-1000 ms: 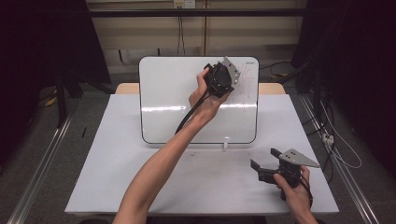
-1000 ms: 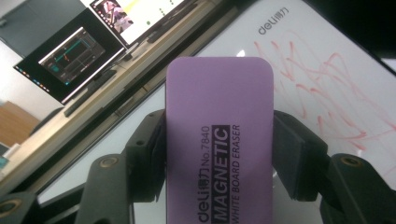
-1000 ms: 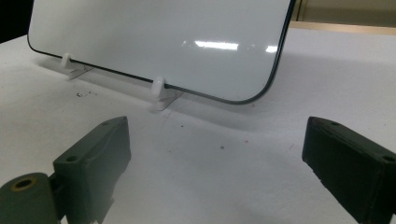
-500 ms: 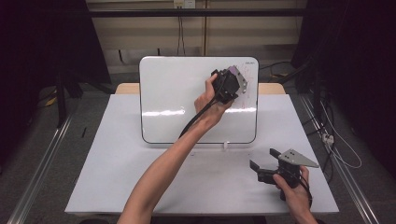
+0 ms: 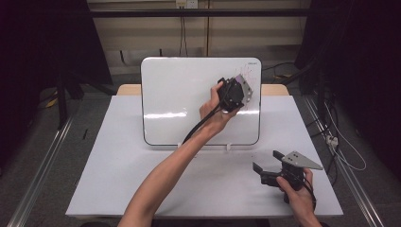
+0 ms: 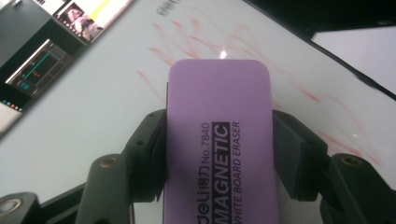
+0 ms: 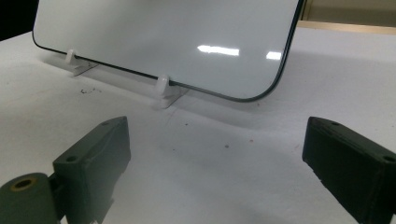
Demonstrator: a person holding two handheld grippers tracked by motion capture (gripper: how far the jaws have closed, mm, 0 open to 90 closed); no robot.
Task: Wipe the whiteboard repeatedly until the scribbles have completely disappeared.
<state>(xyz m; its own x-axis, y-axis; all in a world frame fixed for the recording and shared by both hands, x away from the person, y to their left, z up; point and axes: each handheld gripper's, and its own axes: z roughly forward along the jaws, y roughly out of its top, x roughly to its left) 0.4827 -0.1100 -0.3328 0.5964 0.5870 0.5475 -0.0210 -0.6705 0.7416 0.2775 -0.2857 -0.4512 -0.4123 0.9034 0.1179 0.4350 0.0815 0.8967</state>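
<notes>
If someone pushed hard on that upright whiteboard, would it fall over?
Possibly. The whiteboard stands propped on two small clip feet, so a hard shove may tip or slide it. It looks thin and rigid, probably light. The eraser in the left gripper should press gently.

Dim room; glare streak on whiteboard (image 5: 189, 94).

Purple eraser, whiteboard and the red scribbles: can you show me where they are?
Purple eraser (image 6: 219, 140): left gripper view, middle of its printed face, clamped between the black jaws.
Whiteboard (image 5: 179, 94): high view, bare white surface left of the hand.
Red scribbles (image 6: 163, 44): left gripper view, smeared strokes above the eraser.
</notes>
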